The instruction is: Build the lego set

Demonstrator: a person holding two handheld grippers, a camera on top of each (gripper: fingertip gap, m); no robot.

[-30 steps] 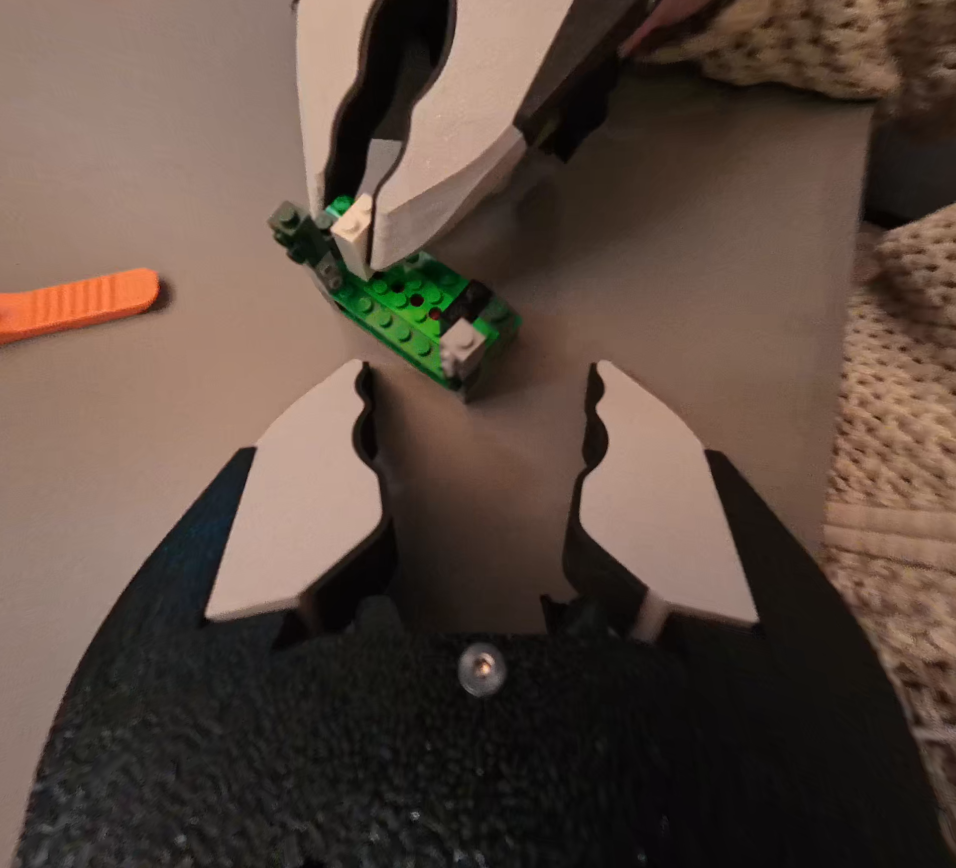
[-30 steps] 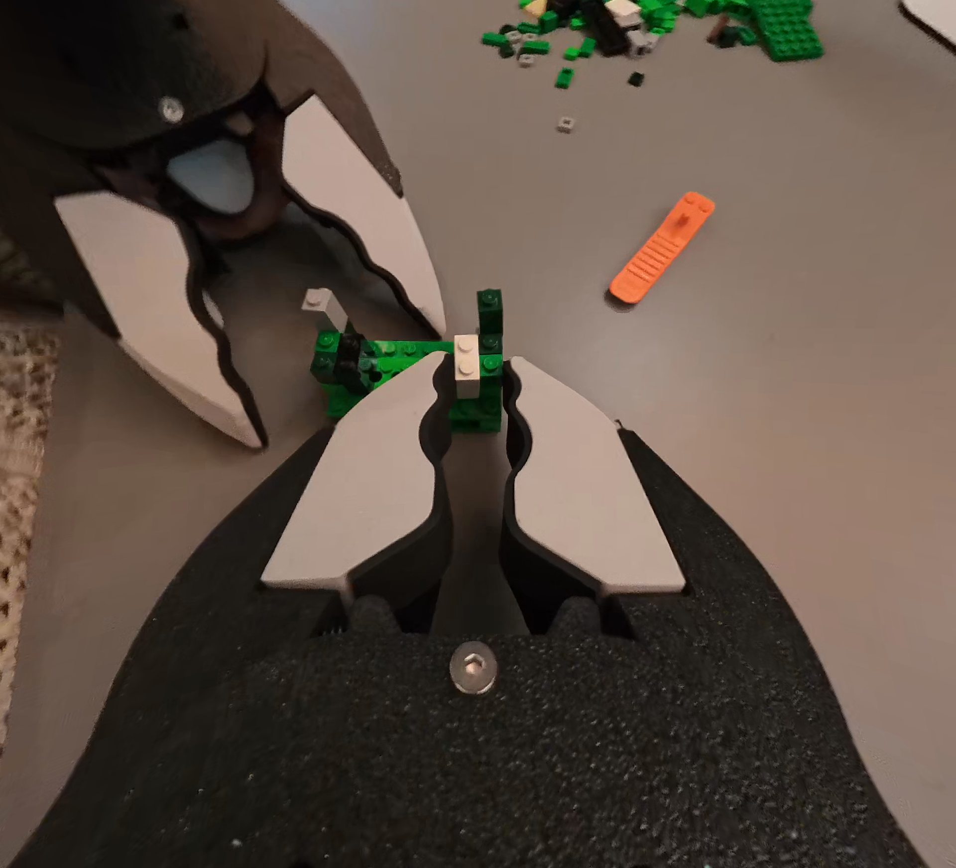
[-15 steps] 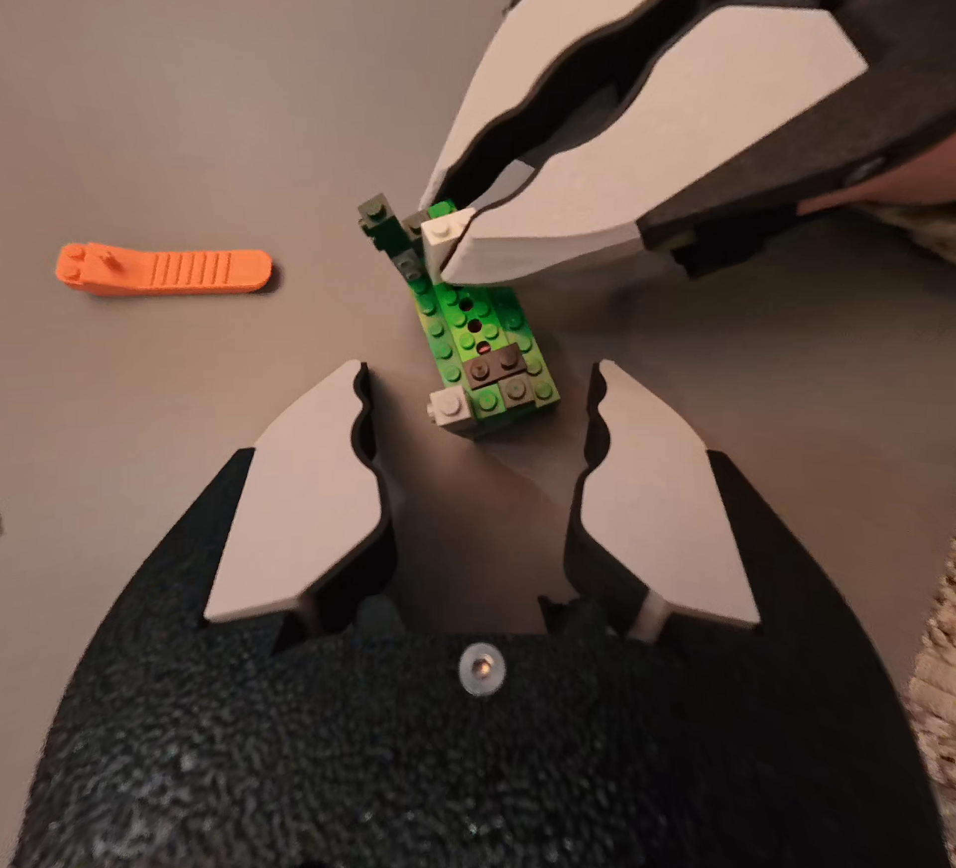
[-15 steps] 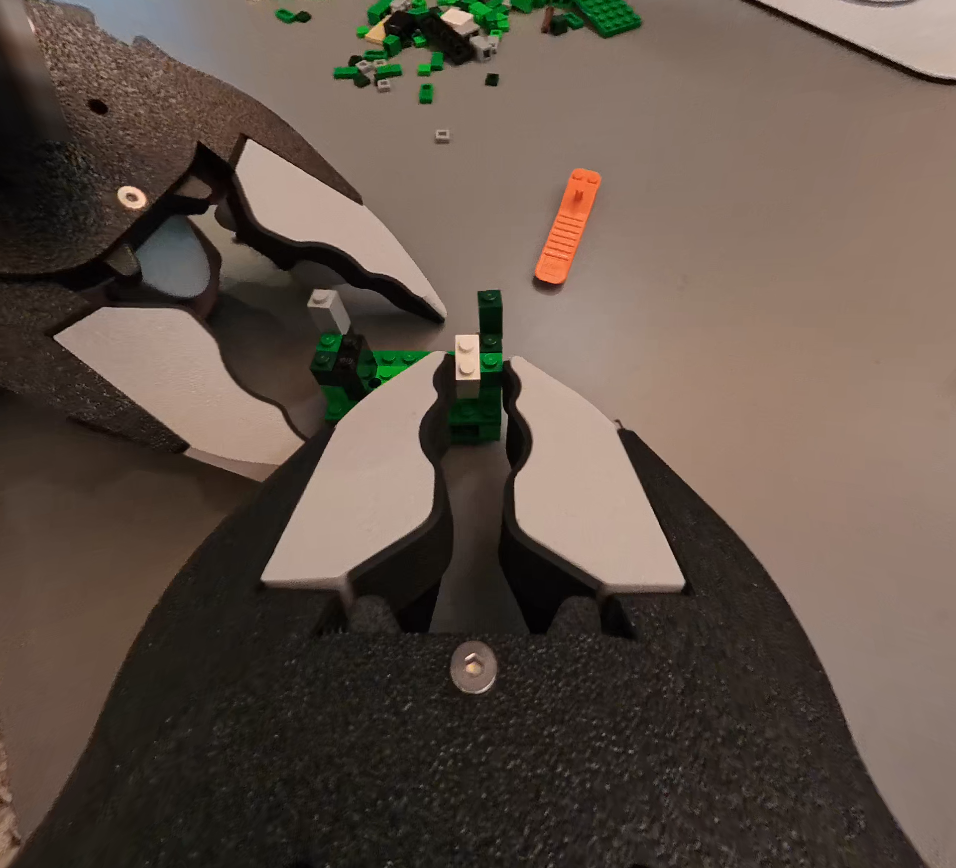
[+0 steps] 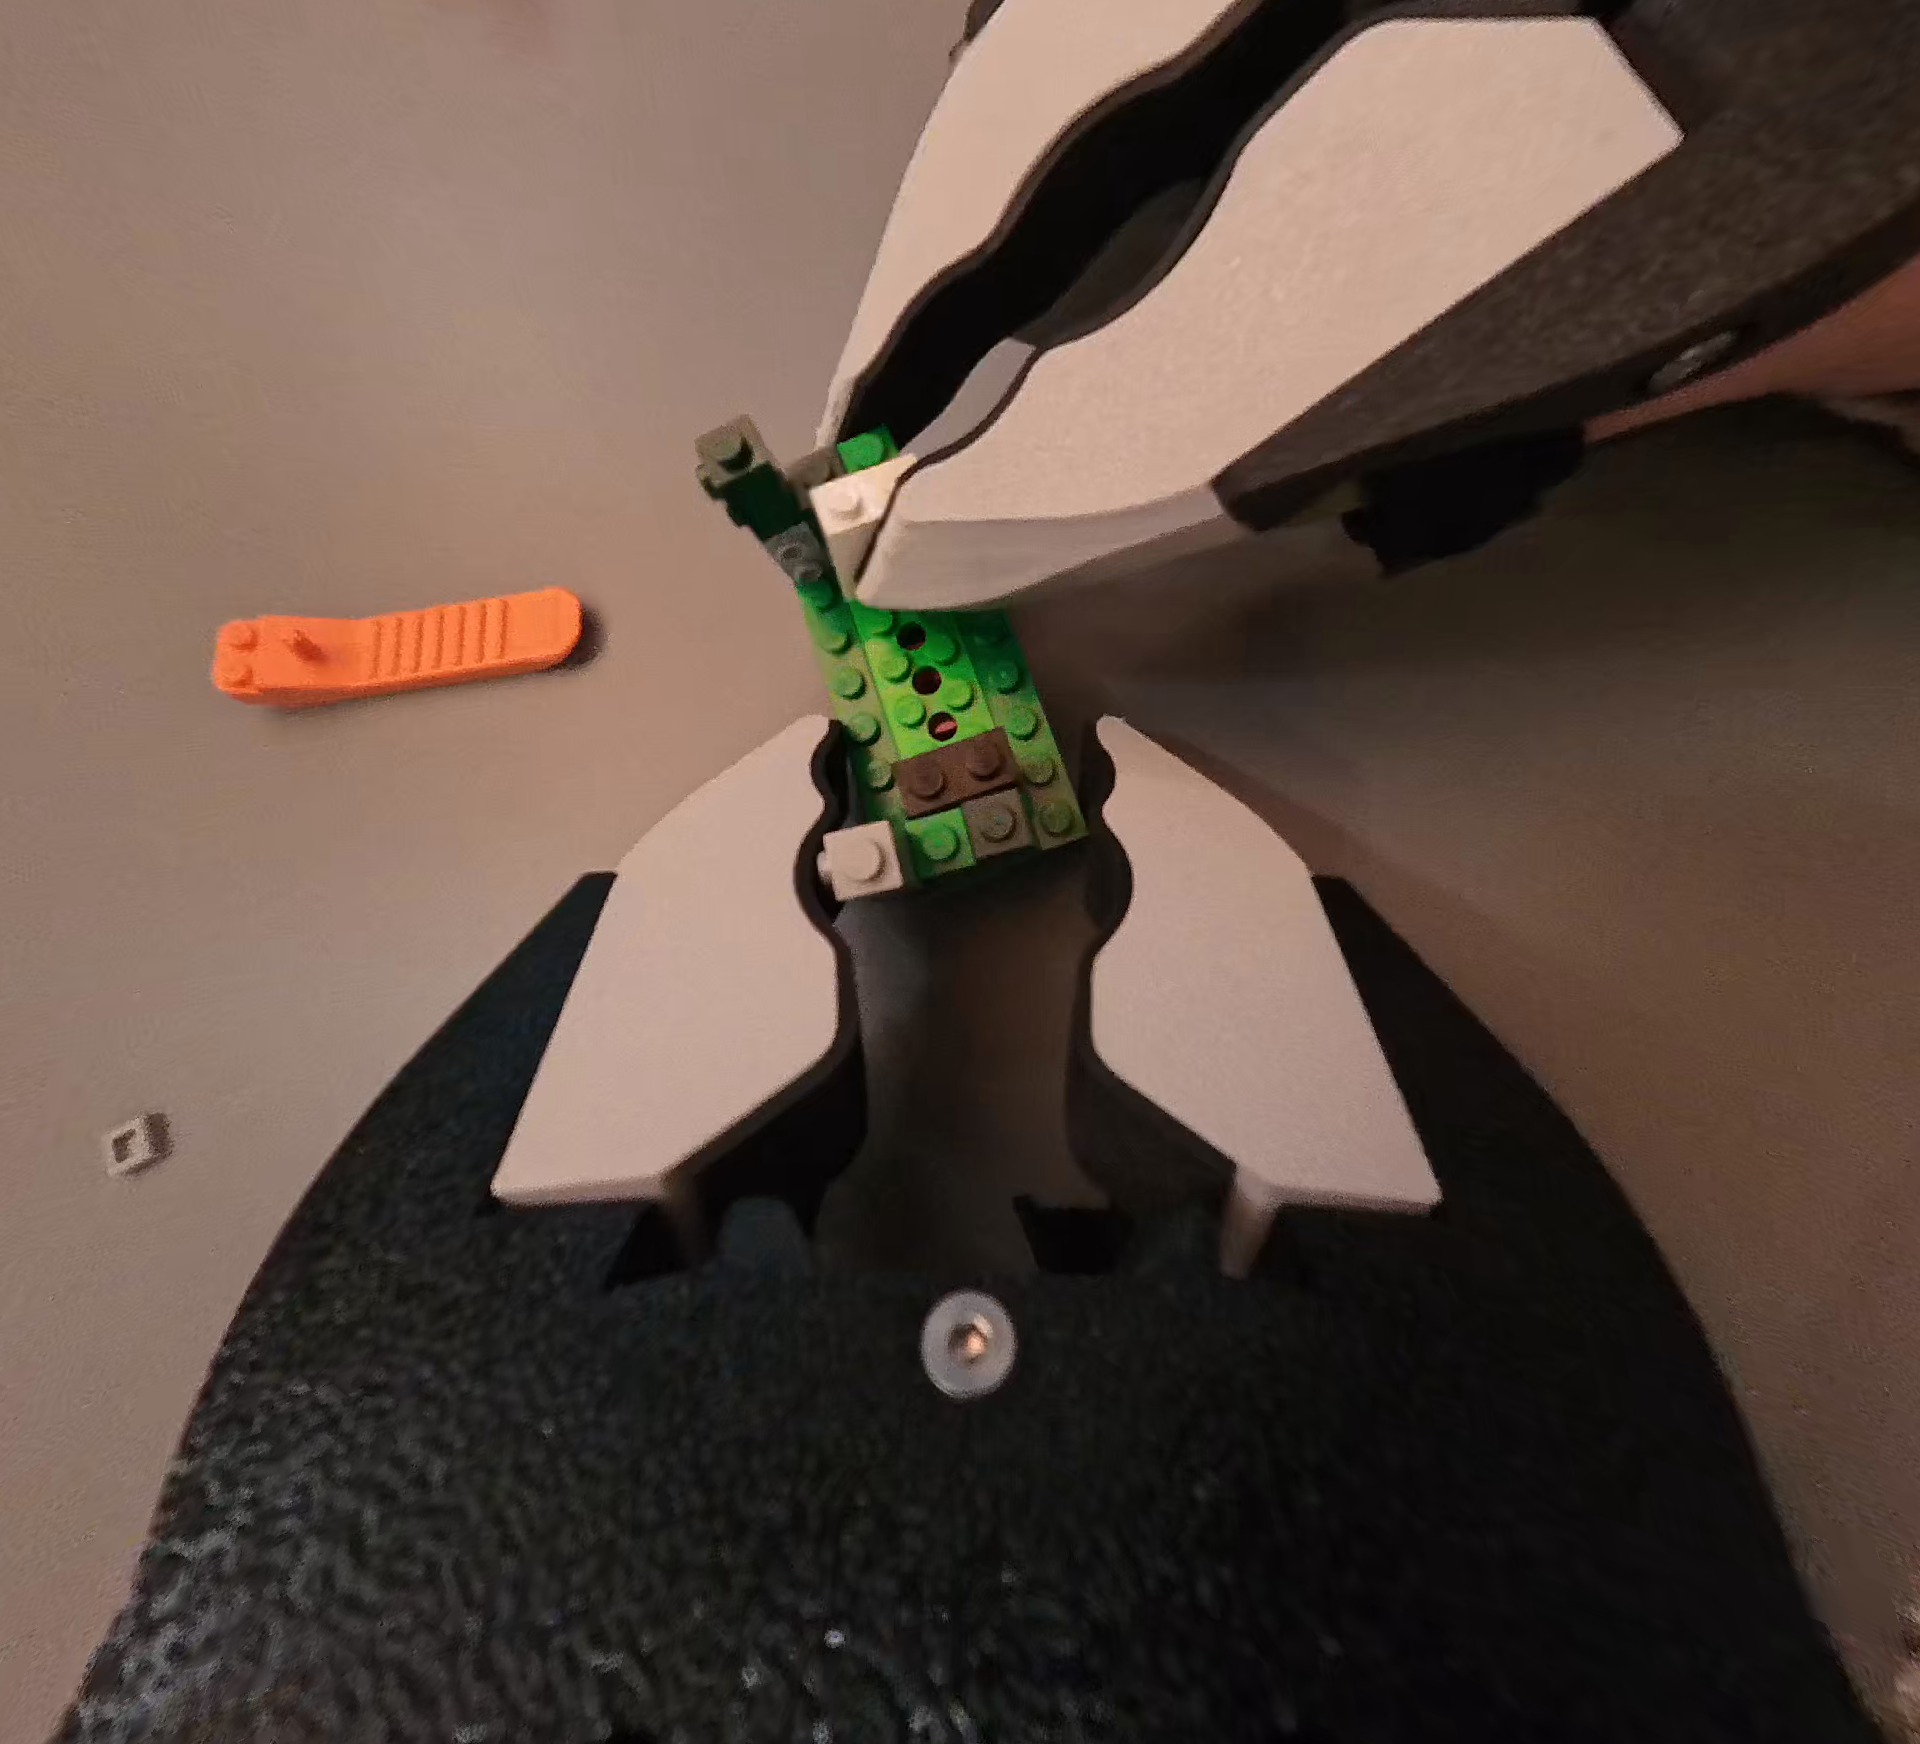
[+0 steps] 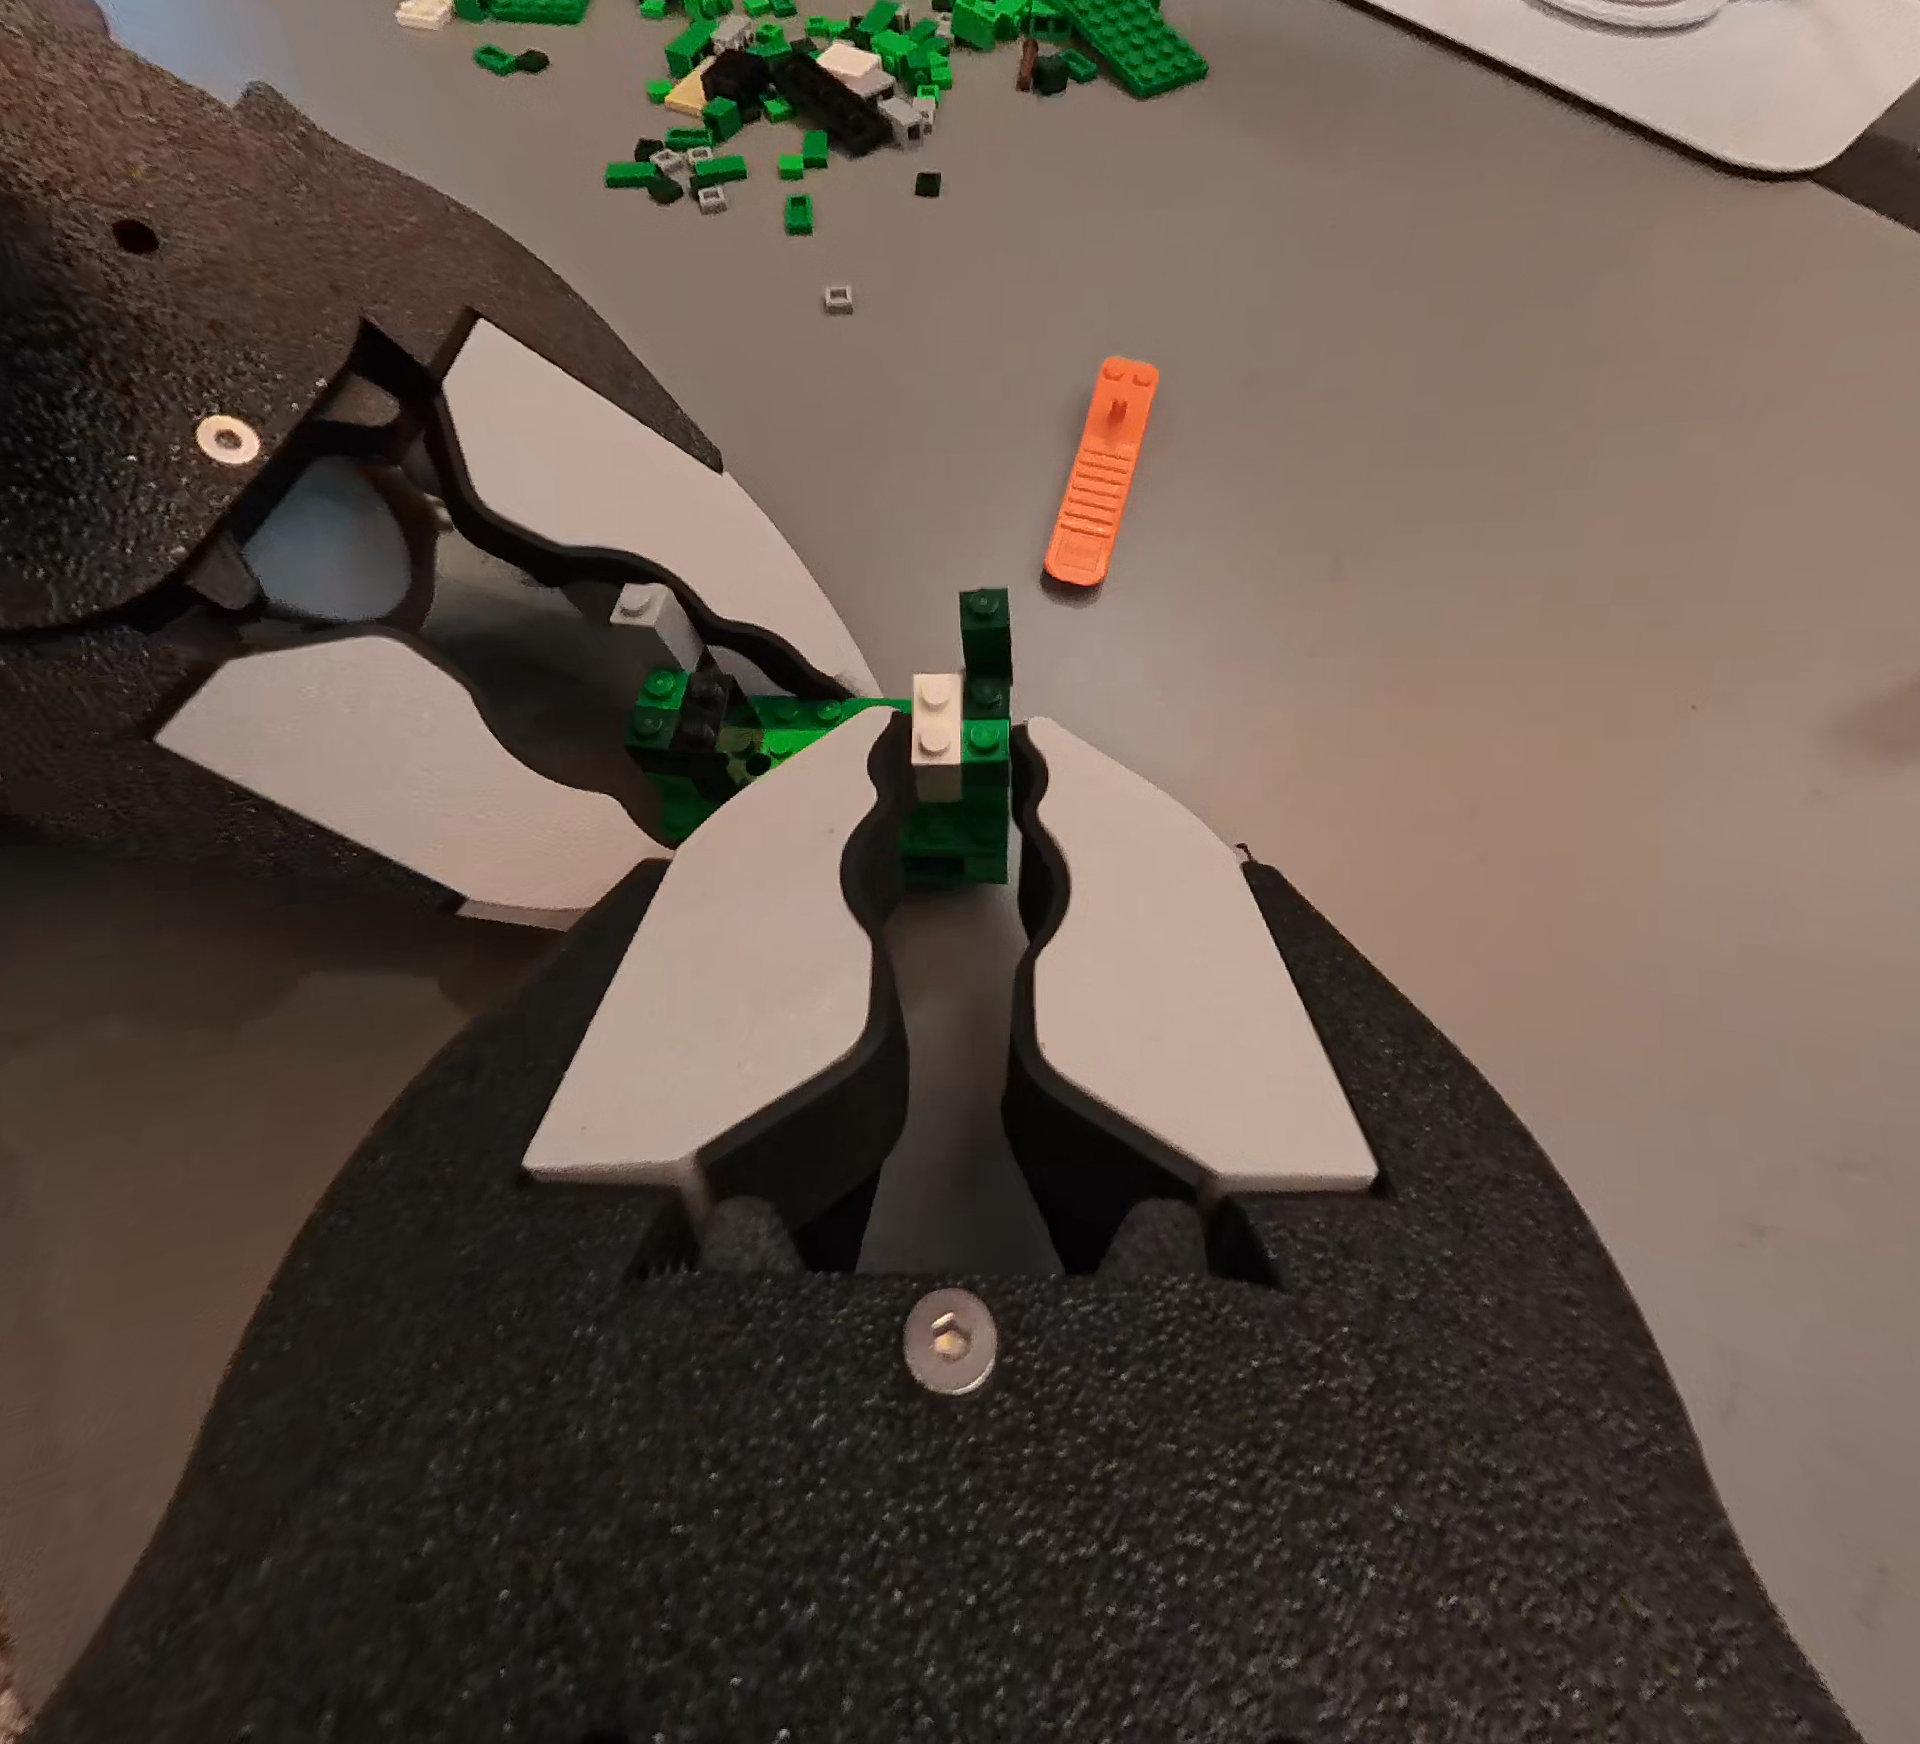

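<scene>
A small green lego model [image 5: 935, 718] with white, grey and dark bricks lies on the grey table. My left gripper [image 5: 961, 728] has its jaws against both sides of the model's near end, by a white side brick [image 5: 860, 863]. My right gripper [image 5: 847, 510] comes in from the upper right and is shut on the far end. In the right wrist view my right gripper [image 6: 956, 723] pinches the model's [image 6: 982, 738] raised end with its white brick and dark green post. The left gripper [image 6: 758, 775] straddles the other end from the left.
An orange brick separator [image 5: 395, 645] lies left of the model and shows in the right wrist view [image 6: 1101, 479]. A pile of loose green, black and white bricks [image 6: 831, 32] lies farther back. A white mat with a clear stand [image 6: 1610, 11] is at the back right. A tiny grey piece [image 5: 135, 1144] lies alone. The tips of both grippers are at nearly the same place. The orange brick separator [image 5: 395, 645] sits 9 centimeters or so from the ends of my left fingers. It turns up in the right wrist view [image 6: 1110, 471] as well.
My left gripper has moved forward over the model's near end and its jaws have narrowed onto it. The right gripper has kept its grip and swung the model lengthwise toward the left gripper.
</scene>
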